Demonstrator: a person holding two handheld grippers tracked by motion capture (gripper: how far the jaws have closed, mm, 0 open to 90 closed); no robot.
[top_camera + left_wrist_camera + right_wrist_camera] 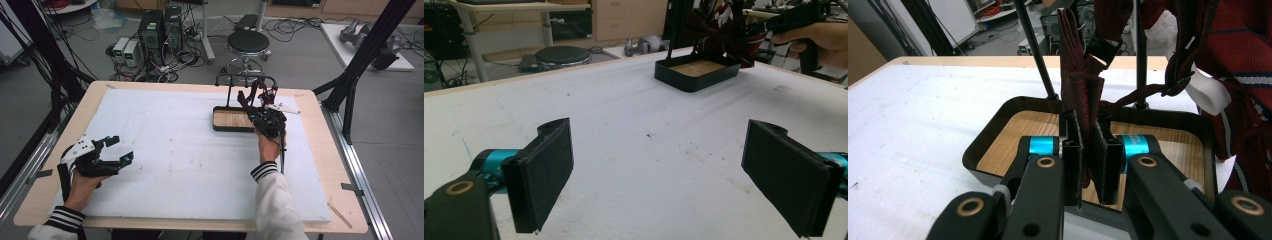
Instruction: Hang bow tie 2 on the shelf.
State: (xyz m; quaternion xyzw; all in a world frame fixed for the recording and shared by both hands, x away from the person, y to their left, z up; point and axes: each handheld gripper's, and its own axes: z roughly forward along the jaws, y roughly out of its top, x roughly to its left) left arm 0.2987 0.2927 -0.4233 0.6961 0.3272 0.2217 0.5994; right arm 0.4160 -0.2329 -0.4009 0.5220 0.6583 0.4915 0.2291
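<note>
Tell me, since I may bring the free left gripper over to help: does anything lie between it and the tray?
Nothing visible does. Bare white mat lies between the open left gripper and the tray, where the right gripper grips a dark red strap.

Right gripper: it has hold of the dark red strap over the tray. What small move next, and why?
Probably lift the right gripper slightly, straight up. Its jaws are shut on the dark red strap, which hangs from the black rack above the wood-bottomed tray, tangled with other dark red straps. A gentle lift should show whether it comes free. The left gripper sits open, far off.
</note>
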